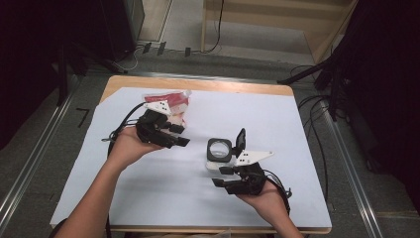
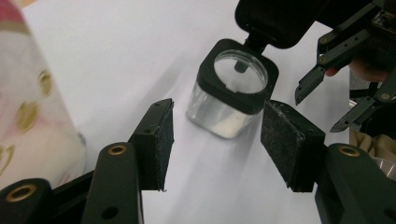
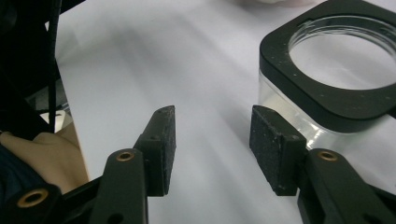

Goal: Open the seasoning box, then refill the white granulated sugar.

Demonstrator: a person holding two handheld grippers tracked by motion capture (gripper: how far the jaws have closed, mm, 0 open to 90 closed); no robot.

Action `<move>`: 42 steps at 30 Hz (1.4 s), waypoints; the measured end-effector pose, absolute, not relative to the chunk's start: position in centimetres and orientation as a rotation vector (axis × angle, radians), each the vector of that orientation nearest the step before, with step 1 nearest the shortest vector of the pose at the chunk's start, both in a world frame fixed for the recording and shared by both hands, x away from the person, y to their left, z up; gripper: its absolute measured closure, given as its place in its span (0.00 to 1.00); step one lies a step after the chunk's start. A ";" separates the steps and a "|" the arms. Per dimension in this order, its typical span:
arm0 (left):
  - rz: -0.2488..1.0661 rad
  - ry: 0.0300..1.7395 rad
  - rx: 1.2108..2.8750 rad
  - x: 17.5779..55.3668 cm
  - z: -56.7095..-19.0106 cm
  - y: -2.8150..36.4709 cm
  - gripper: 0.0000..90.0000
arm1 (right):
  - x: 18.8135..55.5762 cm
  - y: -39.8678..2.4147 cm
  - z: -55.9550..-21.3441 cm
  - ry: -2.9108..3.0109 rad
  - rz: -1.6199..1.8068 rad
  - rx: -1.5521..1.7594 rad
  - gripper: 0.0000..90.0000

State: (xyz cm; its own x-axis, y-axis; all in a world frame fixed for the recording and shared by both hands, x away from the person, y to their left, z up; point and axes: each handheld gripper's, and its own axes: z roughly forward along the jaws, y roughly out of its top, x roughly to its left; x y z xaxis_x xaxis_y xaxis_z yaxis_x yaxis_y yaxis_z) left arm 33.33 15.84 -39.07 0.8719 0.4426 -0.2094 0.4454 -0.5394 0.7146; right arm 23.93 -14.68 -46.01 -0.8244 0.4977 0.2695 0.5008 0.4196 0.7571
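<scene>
A clear square jar (image 1: 218, 152) with a black rim stands right of the sheet's middle, its black flip lid (image 1: 240, 139) raised open. My left gripper (image 1: 181, 135) is open to the left of the jar and points toward it. In the left gripper view the jar (image 2: 231, 88) sits just beyond the open pads (image 2: 156, 140), apart from them. My right gripper (image 1: 221, 176) is open just in front of the jar. In the right gripper view the jar (image 3: 327, 79) stands beside the right pad (image 3: 273, 149), with nothing between the jaws (image 3: 212, 116).
A red and white plastic bag (image 1: 174, 102) lies behind the left gripper, and it is seen as a pale patterned bag (image 2: 28, 107) in the left gripper view. A white sheet (image 1: 257, 114) covers the wooden table (image 1: 198, 83). Cables run along the floor at the right.
</scene>
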 end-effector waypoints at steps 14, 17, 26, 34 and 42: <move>-0.015 0.740 2.189 33.8 -39.0 19.2 0.52 | 24.1 -13.9 -46.2 -2.684 -1.390 -0.892 0.55; -0.009 0.747 2.186 33.9 -38.9 19.9 0.52 | 24.2 -13.9 -46.2 -2.690 -1.382 -0.887 0.55; 0.024 0.824 2.147 33.9 -38.6 22.7 0.54 | 24.4 -13.7 -46.4 -2.698 -1.372 -0.873 0.55; 0.053 0.898 2.111 34.3 -38.7 25.1 0.53 | 24.4 -13.5 -46.5 -2.705 -1.363 -0.862 0.55; 0.094 0.944 2.087 35.8 -38.9 25.9 0.49 | 24.4 -13.4 -46.6 -2.704 -1.359 -0.867 0.55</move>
